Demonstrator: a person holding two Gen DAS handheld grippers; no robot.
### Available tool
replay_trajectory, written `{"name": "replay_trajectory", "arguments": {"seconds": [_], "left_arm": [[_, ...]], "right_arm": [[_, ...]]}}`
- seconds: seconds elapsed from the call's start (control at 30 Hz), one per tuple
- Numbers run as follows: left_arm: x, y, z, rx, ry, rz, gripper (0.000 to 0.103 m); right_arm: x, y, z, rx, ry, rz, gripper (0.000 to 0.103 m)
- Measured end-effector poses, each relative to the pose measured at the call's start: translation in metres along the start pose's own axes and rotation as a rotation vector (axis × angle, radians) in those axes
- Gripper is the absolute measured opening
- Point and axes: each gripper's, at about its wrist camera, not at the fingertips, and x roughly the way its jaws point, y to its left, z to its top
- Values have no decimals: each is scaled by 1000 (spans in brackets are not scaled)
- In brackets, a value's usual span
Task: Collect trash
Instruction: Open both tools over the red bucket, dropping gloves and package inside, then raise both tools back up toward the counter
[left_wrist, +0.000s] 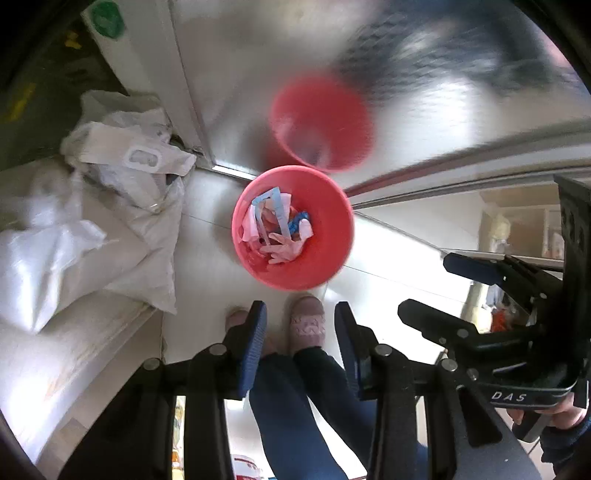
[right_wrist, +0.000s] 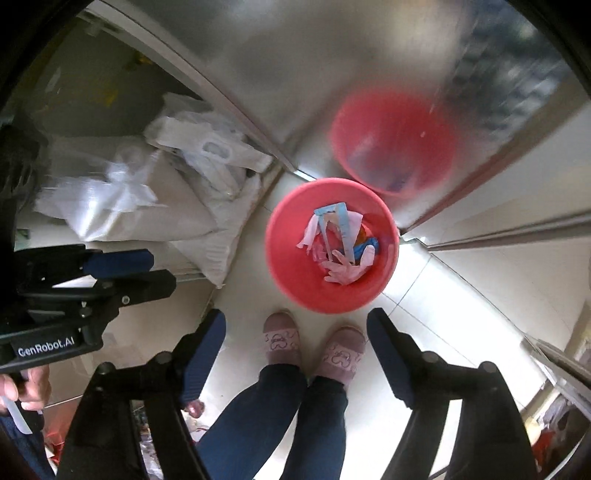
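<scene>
Trash bin (right_wrist: 332, 291): upright on floor, mouth facing up. Left gripper (left_wrist: 300, 325) and right gripper (right_wrist: 295, 334): jaws apart, empty.

This is looking like a home, in a corner by a doorway or storage spot. A person is standing on pale floor tiles (right_wrist: 443, 280) in soft pink slippers (right_wrist: 280, 341) (house shoes with small printed figures). A red bin (right_wrist: 291, 273) is sitting on the floor against a shiny metal panel (right_wrist: 295, 74), which is giving back a blurred red reflection. White woven sacks (left_wrist: 74, 258) and crumpled plastic bags (left_wrist: 122, 147) are lying piled beside it.
</scene>
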Motion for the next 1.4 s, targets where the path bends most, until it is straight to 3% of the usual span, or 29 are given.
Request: {"name": "replay_trajectory", "arguments": {"seconds": [0.23, 0.3, 0.43, 0.6, 0.7, 0.87, 1.1, 1.17, 1.4], "left_arm": [[-113, -30, -36, 1, -103, 20, 50], [-147, -38, -44, -3, -142, 17, 53], [-216, -49, -61, -1, -236, 27, 77], [-276, -64, -77, 33, -309, 86, 83], [-309, -70, -84, 1, -366, 88, 85], [-343, -79, -85, -36, -449, 108, 86], [-376, -85, -80, -50, -523, 145, 87], [-387, -82, -79, -58, -553, 167, 94], [-414, -66, -57, -68, -601, 227, 95]], "right_arm": [[-97, 47, -18, 7, -47, 3, 77], [-130, 58, -21, 14, -63, -6, 83], [-187, 74, -24, 4, -121, -15, 91], [-246, 91, -26, -44, -189, -38, 92], [-277, 99, -28, -61, -233, -37, 92], [-314, 105, -24, -97, -315, -50, 100], [-341, 117, -10, -166, -390, -64, 102], [-348, 121, -3, -186, -394, -67, 102], [-361, 132, 24, -231, -421, -67, 102]]}}
